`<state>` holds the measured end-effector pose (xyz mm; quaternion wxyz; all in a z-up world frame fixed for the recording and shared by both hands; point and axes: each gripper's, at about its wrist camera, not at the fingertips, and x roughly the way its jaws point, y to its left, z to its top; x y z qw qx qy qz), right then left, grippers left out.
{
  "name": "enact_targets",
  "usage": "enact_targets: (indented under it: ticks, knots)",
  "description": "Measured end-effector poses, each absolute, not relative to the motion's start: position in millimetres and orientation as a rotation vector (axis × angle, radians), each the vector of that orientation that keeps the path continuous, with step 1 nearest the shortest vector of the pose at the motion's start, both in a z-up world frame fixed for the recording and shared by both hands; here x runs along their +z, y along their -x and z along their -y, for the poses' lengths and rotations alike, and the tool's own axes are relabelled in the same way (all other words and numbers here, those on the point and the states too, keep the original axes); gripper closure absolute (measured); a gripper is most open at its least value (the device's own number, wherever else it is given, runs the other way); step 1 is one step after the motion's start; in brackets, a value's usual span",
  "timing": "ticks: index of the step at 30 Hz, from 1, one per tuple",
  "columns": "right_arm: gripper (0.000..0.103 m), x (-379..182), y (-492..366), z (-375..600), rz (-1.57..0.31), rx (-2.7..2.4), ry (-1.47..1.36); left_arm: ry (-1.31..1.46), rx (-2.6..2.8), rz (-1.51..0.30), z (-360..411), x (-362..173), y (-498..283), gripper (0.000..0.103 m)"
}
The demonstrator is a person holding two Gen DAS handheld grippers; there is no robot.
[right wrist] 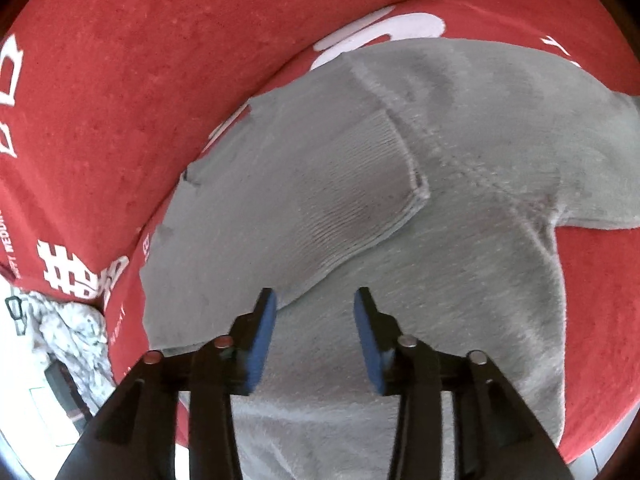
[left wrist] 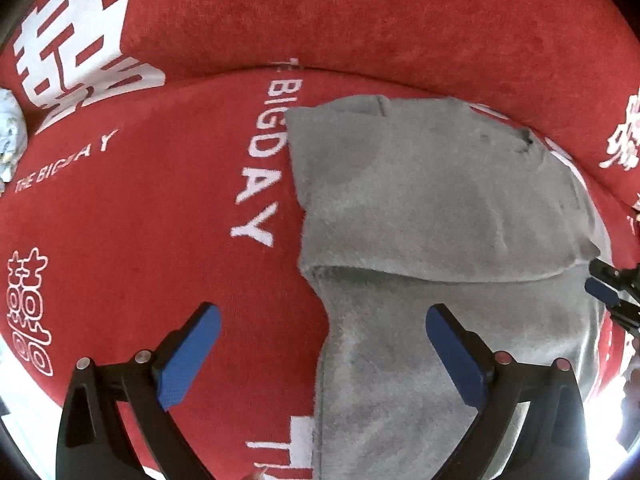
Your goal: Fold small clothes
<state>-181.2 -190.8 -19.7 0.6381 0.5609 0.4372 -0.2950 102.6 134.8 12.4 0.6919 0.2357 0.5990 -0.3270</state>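
Note:
A small grey fleece garment (left wrist: 432, 208) lies on a red cloth with white lettering (left wrist: 160, 240). Its upper part is folded down over the lower part, with a fold edge across the middle. My left gripper (left wrist: 322, 326) is open and empty, just above the garment's left edge near the bottom. The right wrist view shows the same garment (right wrist: 460, 260) with a ribbed cuff (right wrist: 352, 200) folded onto the body. My right gripper (right wrist: 316, 304) is open and empty, hovering over the garment by the cuff's lower edge. Its blue pad also shows at the right edge of the left wrist view (left wrist: 604, 292).
The red cloth covers a cushioned seat and backrest (left wrist: 360, 20). A crumpled white-blue cloth (left wrist: 10, 132) lies at the far left; it also shows in the right wrist view (right wrist: 68, 332) beside the seat's edge, with bright floor below.

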Motion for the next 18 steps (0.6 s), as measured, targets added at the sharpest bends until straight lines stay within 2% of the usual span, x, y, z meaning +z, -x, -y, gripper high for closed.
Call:
enact_targets:
  ticks: [12,13,15,16,17,18]
  knots:
    - [0.056,-43.9,203.8,229.3,-0.892,-0.803,-1.428,-0.344,-0.698,-1.417,-101.0,-15.2,-202.9,0.000]
    - [0.056,-46.6,203.6,233.0,-0.880,-0.805,-1.436,-0.373,-0.694,-1.421,-89.8,-25.7,-209.8,0.002]
    - [0.058,-47.0,199.6,237.9,-0.875,-0.808,-1.416,-0.408,-0.673,-1.436,-77.7,-41.2,-215.5,0.023]
    - [0.077,-45.4,195.1,240.5,-0.891,-0.812,-1.389,-0.408,-0.667,-1.463,-73.6,-48.7,-217.8,0.035]
    - [0.092,-42.3,189.2,243.7,-0.915,-0.806,-1.351,-0.395,-0.660,-1.462,-72.6,-49.7,-218.2,0.035]
    - [0.095,-34.6,180.6,247.5,-0.926,-0.782,-1.294,-0.389,-0.658,-1.447,-71.8,-47.1,-217.8,0.035]
